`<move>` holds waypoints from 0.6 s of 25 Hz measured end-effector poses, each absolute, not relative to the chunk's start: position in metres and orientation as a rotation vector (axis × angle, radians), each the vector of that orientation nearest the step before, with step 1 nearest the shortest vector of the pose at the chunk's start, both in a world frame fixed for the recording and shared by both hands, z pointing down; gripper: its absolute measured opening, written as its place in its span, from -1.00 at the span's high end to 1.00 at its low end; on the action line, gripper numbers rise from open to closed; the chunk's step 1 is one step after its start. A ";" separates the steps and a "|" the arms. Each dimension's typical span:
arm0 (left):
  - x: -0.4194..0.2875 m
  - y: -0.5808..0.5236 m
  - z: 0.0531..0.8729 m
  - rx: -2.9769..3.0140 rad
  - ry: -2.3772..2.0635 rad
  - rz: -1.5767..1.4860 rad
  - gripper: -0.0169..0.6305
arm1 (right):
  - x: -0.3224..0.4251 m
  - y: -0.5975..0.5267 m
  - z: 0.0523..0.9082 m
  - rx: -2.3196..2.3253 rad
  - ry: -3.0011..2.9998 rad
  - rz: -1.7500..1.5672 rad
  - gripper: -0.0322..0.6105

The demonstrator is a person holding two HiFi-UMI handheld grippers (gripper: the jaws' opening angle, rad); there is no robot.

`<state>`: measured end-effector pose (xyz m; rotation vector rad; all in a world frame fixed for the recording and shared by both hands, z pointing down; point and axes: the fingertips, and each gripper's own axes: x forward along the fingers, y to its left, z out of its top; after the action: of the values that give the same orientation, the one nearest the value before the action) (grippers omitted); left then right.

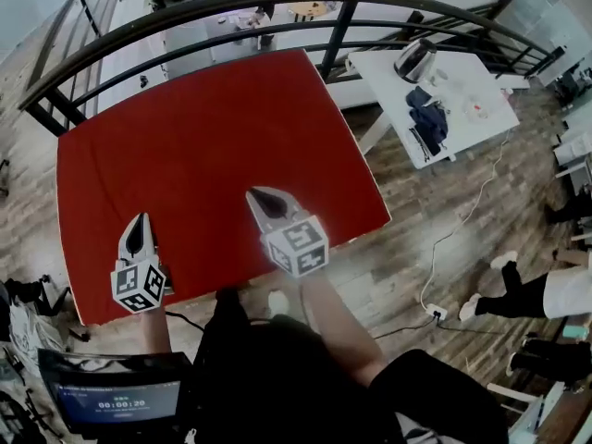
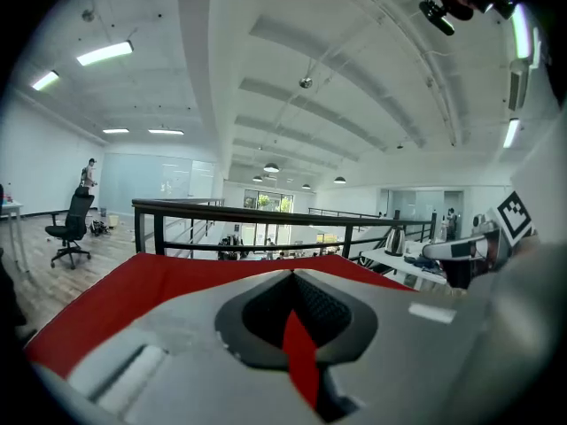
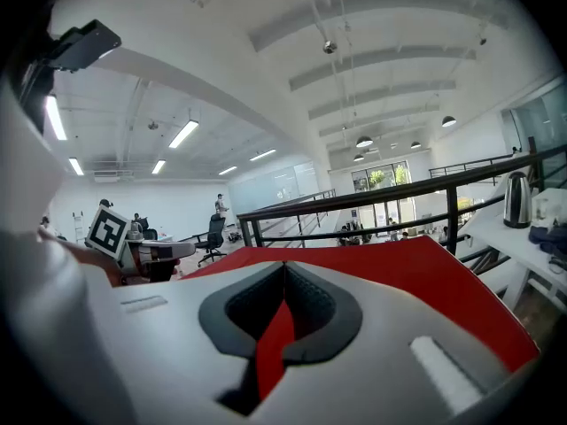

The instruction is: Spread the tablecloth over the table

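**Head view plus the two gripper views, quick rundown**

Head view looks steeply down on the red tablecloth [image 1: 213,146]. It's stretched out wide and mostly flat, with its far edge close to the dark curved railing [image 1: 185,17]. Whatever's under it is fully covered, so I can't make out the table itself. The left gripper [image 1: 138,234] and right gripper [image 1: 264,202] sit over the near edge, side by side with a gap between them, both pointing off toward the railing.

Left gripper view: jaws pressed together with a thin strip of red cloth caught between the pads, and the rest of the cloth runs off ahead. Right gripper view is the same deal, jaws closed on a red fold and pinching it.

Off to the right there's a white table [image 1: 444,100] with a kettle [image 1: 414,60] and some dark clothes [image 1: 427,123] on it, well apart from the cloth. Wooden floor [image 1: 407,211] all around, with a white cable [image 1: 462,220] trailing across it
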<state>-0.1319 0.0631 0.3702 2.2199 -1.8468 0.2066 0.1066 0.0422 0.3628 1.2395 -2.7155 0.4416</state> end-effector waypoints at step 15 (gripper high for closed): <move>-0.146 0.149 0.327 2.183 -1.988 0.148 0.93 | 0.137 0.107 0.325 1.275 -2.760 0.346 0.87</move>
<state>-0.1462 0.1495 0.3270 2.1829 -1.9879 0.1480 0.1365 0.1065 0.3253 1.2750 -2.7601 0.3456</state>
